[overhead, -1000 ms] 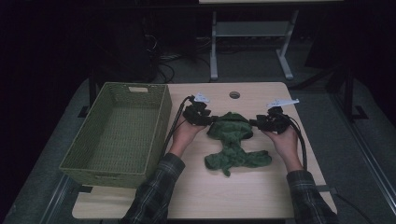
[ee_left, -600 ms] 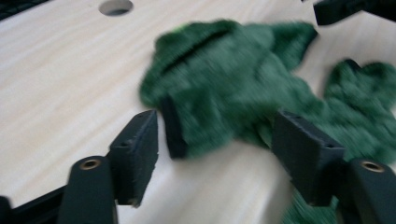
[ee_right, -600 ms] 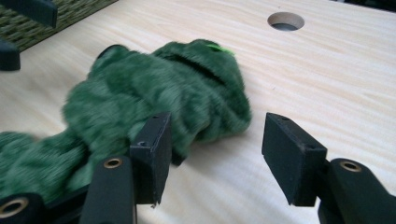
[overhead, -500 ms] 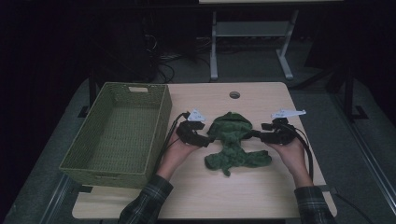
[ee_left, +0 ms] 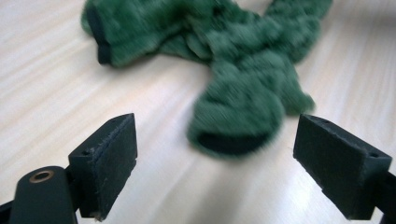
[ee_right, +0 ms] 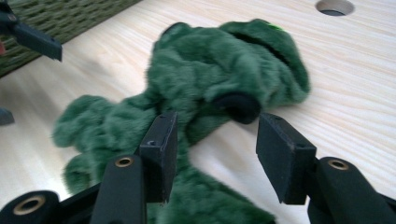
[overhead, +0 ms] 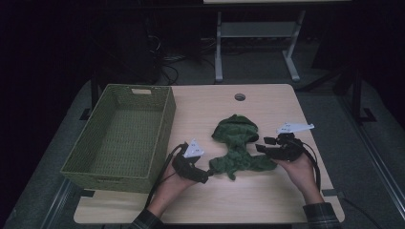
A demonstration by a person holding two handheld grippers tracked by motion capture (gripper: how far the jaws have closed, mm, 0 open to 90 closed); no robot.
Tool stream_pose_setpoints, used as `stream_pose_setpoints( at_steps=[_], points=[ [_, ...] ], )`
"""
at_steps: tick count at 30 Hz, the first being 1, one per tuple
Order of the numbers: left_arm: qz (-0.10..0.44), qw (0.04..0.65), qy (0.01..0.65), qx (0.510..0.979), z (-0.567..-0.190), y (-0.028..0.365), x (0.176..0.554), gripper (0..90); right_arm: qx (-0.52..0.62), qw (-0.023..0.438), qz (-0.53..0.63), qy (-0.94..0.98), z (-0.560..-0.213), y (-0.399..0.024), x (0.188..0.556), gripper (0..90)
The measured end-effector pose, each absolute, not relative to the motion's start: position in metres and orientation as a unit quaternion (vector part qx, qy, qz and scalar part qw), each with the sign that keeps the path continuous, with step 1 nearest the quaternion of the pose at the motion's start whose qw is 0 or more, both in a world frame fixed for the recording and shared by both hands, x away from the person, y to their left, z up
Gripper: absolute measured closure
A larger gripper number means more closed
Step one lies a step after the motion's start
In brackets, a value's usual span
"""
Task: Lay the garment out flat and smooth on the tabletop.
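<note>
Visibly crumpled, fuzzy green garment (overhead: 237, 145) with dark cuffs

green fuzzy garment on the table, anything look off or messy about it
Yes. The green fuzzy garment lies crumpled and bunched on the table beside the wicker basket, with sleeves twisted at uneven angles rather than flat. Nothing looks torn or spilled. Both the left gripper and right gripper sit open at its edges.

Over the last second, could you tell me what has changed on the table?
Both hands drew back toward the person, from the far end of the green fuzzy garment to its near end. The left gripper has just been opening and now stands open beside a sleeve cuff, gripping nothing. The right gripper sits open at the garment's other side. The garment and wicker basket stayed put.
</note>
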State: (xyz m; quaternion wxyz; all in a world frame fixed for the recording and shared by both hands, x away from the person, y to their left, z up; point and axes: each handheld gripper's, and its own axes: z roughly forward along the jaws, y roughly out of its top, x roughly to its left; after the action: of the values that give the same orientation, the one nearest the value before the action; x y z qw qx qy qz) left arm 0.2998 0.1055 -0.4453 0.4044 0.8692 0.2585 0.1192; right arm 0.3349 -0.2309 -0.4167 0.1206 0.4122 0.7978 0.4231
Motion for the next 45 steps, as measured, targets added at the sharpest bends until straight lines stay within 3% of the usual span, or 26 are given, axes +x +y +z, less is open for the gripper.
stream_pose_setpoints(
  at_steps=[14, 27, 36, 45],
  points=[
    [0.13, 0.382, 0.264, 0.876, -0.47, 0.128, 0.269, 12.6, 0.364, 0.101, 0.428, 0.821, -0.418, -0.199, 0.316, 53.9],
    [0.125, 0.372, 0.271, 0.879, -0.477, 0.135, 0.269, 12.6, 0.318, 0.072, 0.433, 0.841, -0.417, -0.156, 0.3, 60.2],
    [0.113, 0.374, 0.271, 0.88, -0.477, 0.136, 0.269, 12.6, 0.279, 0.049, 0.428, 0.858, -0.426, -0.113, 0.297, 70.3],
    [0.116, 0.371, 0.268, 0.881, -0.477, 0.136, 0.27, 12.6, 0.272, 0.059, 0.391, 0.877, -0.445, -0.086, 0.305, 71.7]
  ],
)
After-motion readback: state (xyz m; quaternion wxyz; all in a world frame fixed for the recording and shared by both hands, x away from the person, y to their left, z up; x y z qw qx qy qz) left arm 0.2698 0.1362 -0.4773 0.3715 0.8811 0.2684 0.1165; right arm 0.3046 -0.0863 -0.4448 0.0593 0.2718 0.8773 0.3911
